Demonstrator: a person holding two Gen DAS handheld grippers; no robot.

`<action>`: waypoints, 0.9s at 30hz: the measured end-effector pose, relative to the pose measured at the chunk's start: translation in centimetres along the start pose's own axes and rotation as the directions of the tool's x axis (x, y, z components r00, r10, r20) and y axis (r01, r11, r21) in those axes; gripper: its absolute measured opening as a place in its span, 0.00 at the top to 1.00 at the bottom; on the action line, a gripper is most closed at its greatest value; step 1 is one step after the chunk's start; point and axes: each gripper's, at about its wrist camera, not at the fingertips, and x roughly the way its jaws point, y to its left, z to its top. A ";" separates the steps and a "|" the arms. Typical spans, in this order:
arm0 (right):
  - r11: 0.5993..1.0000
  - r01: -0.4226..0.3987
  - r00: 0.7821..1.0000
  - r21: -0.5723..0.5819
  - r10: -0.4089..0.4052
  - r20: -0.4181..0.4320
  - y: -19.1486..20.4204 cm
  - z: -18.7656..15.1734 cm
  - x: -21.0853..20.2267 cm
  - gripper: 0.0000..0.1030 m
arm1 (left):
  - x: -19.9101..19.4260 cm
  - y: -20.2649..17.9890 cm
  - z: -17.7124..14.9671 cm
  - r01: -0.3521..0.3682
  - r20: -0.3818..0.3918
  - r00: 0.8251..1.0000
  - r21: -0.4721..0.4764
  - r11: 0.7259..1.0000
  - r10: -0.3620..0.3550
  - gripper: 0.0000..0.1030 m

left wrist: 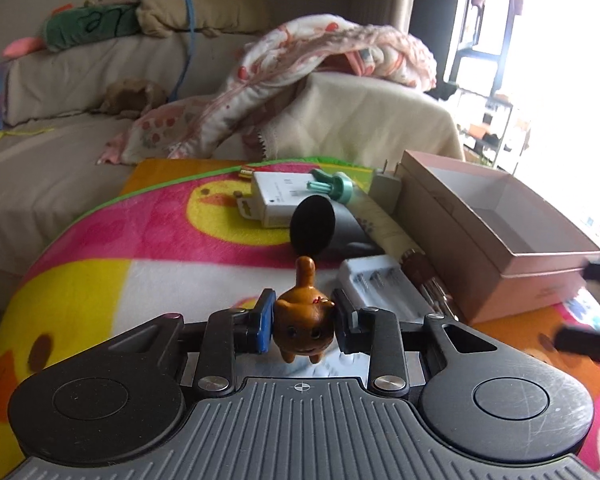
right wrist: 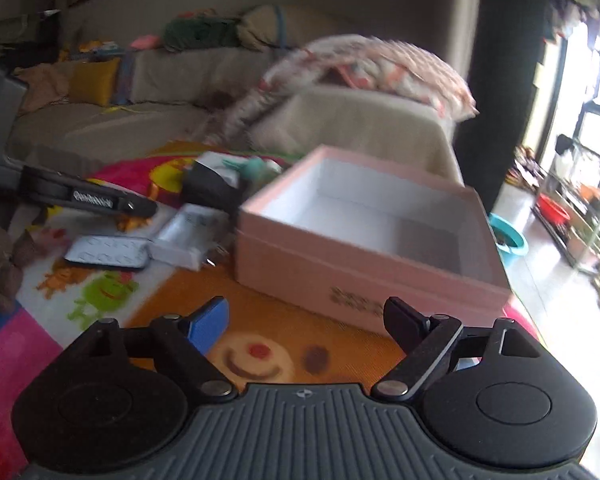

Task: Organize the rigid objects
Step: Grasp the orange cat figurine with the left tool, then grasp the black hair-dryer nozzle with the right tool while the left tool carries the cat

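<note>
My left gripper (left wrist: 303,322) is shut on a small brown cat figurine (left wrist: 304,316), held above the colourful blanket (left wrist: 148,248). Ahead lie a black round pad (left wrist: 312,224), a white charger box (left wrist: 276,196), a teal plug piece (left wrist: 332,186) and a white battery holder (left wrist: 384,288). An open pink box (left wrist: 496,224) stands at the right. My right gripper (right wrist: 306,320) is open and empty, just in front of the pink box (right wrist: 364,232). The left gripper's arm (right wrist: 80,196) shows at the left of the right wrist view.
A beige sofa (left wrist: 60,120) with cushions and a floral quilt (left wrist: 300,60) lies behind the blanket. A white adapter (right wrist: 184,236) and a black-rimmed battery holder (right wrist: 108,254) lie left of the box. A shelf and teal bowl (right wrist: 508,240) stand on the floor at right.
</note>
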 end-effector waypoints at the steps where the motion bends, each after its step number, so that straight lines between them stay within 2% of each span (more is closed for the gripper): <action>1: 0.999 -0.036 0.999 -0.041 0.037 0.006 1.1 1.5 0.2 0.18 | -0.9 0.4 -0.4 0.004 0.010 1.000 -0.012 1.000 -0.004 0.67; 5: 0.981 -0.148 0.989 -0.125 0.148 -0.009 4.0 7.9 3.2 0.19 | -3.9 2.5 -1.3 0.030 0.063 0.998 -0.073 0.997 -0.025 0.67; 9: 0.978 -0.200 0.973 -0.054 0.192 -0.126 5.5 13.1 10.3 0.19 | -5.1 4.4 -1.5 0.062 0.084 0.995 -0.125 0.990 -0.052 0.67; 14: 0.984 -0.165 0.959 0.065 0.176 -0.222 5.5 15.2 18.1 0.24 | -5.7 6.1 -2.1 0.089 0.091 0.993 -0.171 0.981 -0.074 0.67; 16: 0.979 -0.166 0.944 0.120 0.193 -0.267 5.0 15.4 20.2 0.30 | -5.7 6.6 -2.2 0.099 0.098 0.992 -0.189 0.977 -0.081 0.67; 18: 0.965 -0.167 0.910 0.203 0.231 -0.344 4.1 15.6 22.4 0.46 | -5.8 7.0 -2.3 0.115 0.110 0.989 -0.200 0.973 -0.095 0.67; 19: 0.953 -0.181 0.891 0.243 0.264 -0.371 3.7 15.7 22.9 0.48 | -5.8 7.1 -2.3 0.122 0.116 0.988 -0.202 0.972 -0.100 0.67; 20: 0.941 -0.186 0.876 0.283 0.289 -0.387 3.2 15.5 22.9 0.48 | -5.9 7.2 -2.4 0.126 0.121 0.987 -0.202 0.971 -0.103 0.67; 22: 0.927 -0.172 0.866 0.332 0.303 -0.397 2.9 15.1 22.3 0.48 | -5.9 7.4 -2.4 0.127 0.126 0.987 -0.206 0.970 -0.102 0.67; 24: 0.904 -0.182 0.839 0.386 0.348 -0.419 3.0 14.4 20.9 0.48 | -5.8 7.5 -2.5 0.123 0.128 0.987 -0.215 0.969 -0.097 0.67; 25: 0.890 -0.205 0.821 0.408 0.383 -0.424 3.3 14.1 20.0 0.48 | -5.8 7.6 -2.5 0.121 0.128 0.987 -0.220 0.968 -0.094 0.67; 27: 0.839 -0.298 0.754 0.455 0.499 -0.427 4.0 13.3 18.4 0.48 | -5.9 7.8 -2.5 0.113 0.130 0.988 -0.229 0.967 -0.085 0.67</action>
